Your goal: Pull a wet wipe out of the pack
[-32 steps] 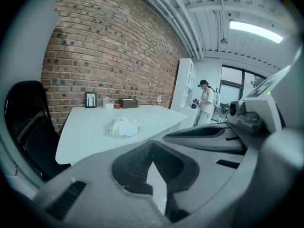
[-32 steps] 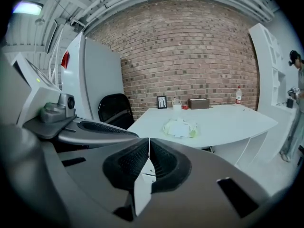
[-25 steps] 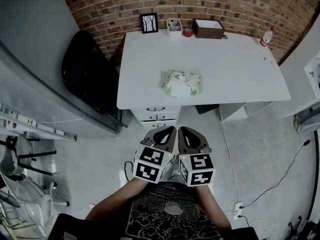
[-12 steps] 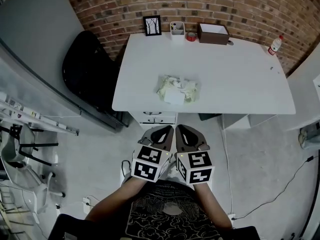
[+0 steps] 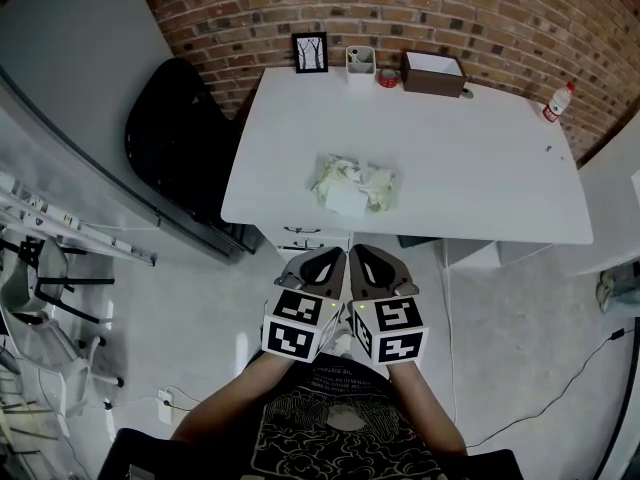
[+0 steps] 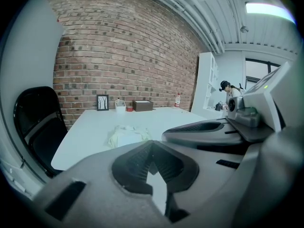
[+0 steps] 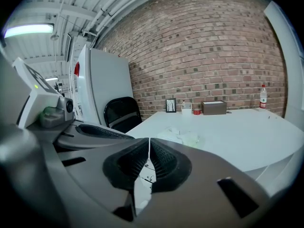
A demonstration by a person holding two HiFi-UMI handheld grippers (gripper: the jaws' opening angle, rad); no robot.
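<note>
A pale green wet-wipe pack [image 5: 355, 184] with a white flap lies near the front edge of the white table [image 5: 480, 168]; it also shows in the left gripper view as the pack [image 6: 126, 135] and in the right gripper view as the pack [image 7: 183, 136]. Both grippers hang side by side over the floor, short of the table. My left gripper [image 5: 320, 258] is shut and holds nothing. Beside it my right gripper [image 5: 372, 258] is shut too, with its jaws pressed together and nothing between them.
A black chair [image 5: 170, 138] stands left of the table. At the back by the brick wall are a framed picture [image 5: 311, 52], a white cup [image 5: 360, 61], a red tape roll [image 5: 387, 76] and a brown box [image 5: 434, 72]. A bottle [image 5: 556, 100] stands far right. Drawers [image 5: 305, 242] sit under the table.
The view has shifted: the table and the pack sit a little lower and nearer in the frame. Both grippers stay shut and close together.
</note>
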